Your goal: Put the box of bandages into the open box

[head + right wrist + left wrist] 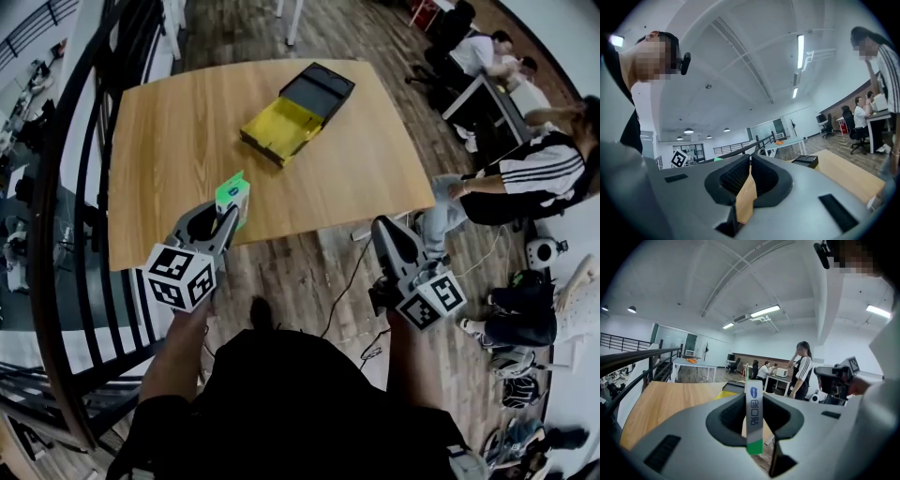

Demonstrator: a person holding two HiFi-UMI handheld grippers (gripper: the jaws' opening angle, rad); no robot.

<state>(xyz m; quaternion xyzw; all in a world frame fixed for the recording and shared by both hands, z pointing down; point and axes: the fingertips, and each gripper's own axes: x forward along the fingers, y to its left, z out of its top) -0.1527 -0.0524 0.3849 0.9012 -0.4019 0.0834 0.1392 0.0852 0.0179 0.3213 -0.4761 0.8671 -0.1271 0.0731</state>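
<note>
My left gripper (228,216) is shut on the box of bandages (232,195), a thin white and green carton, and holds it on edge above the table's near edge. In the left gripper view the carton (753,408) stands upright between the dark pads (733,416). The open box (281,127) lies far across the wooden table (178,141), with a yellow tray and a black half (321,90) behind it. My right gripper (384,230) hangs off the table's right front, over the floor, its jaws shut (751,164) with nothing between them.
A black railing (80,216) runs along the left side of the table. Several people (534,173) sit and stand at desks to the right. A cable (342,291) lies on the wooden floor below the grippers. Bags and shoes (520,375) sit at the lower right.
</note>
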